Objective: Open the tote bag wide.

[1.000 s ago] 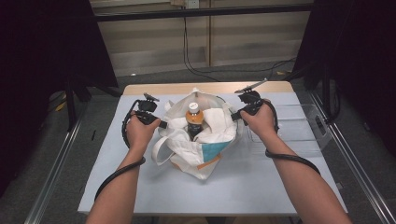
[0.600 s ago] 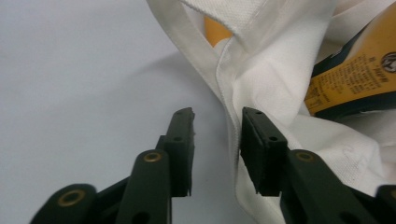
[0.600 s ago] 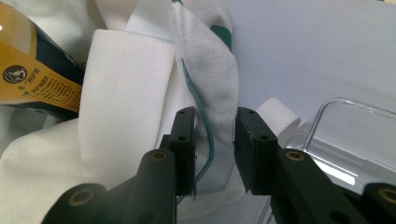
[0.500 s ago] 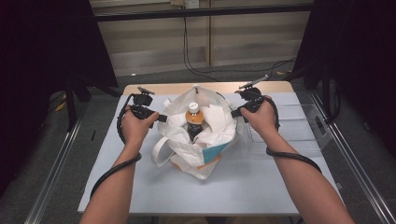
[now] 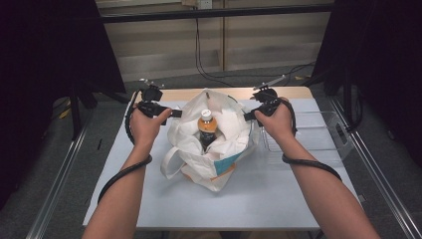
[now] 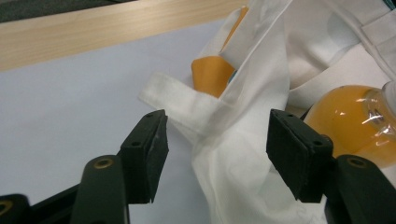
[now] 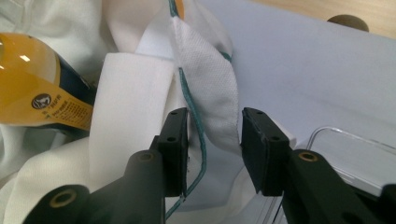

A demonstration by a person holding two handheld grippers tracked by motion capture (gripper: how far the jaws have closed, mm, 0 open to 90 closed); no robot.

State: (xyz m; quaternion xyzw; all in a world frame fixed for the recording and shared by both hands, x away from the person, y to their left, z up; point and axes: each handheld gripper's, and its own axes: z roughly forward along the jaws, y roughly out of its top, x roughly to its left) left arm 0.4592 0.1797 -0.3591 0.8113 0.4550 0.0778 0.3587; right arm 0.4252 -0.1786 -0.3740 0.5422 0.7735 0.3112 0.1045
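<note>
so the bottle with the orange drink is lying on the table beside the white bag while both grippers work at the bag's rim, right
Not quite. The bottle stands inside the white bag, not on the table beside it; the high view shows it upright in the bag's open mouth. The rest holds: the left gripper and right gripper are both at the bag's rim.

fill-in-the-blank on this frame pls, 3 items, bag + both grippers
1. The bottle standing in the white bag has an ____ cap.
2. The left gripper has its fingers ____ around the bag's edge.
3. Beside the right gripper, on the table, lies a clear plastic ____.

Missing words: orange; open; tray
</note>
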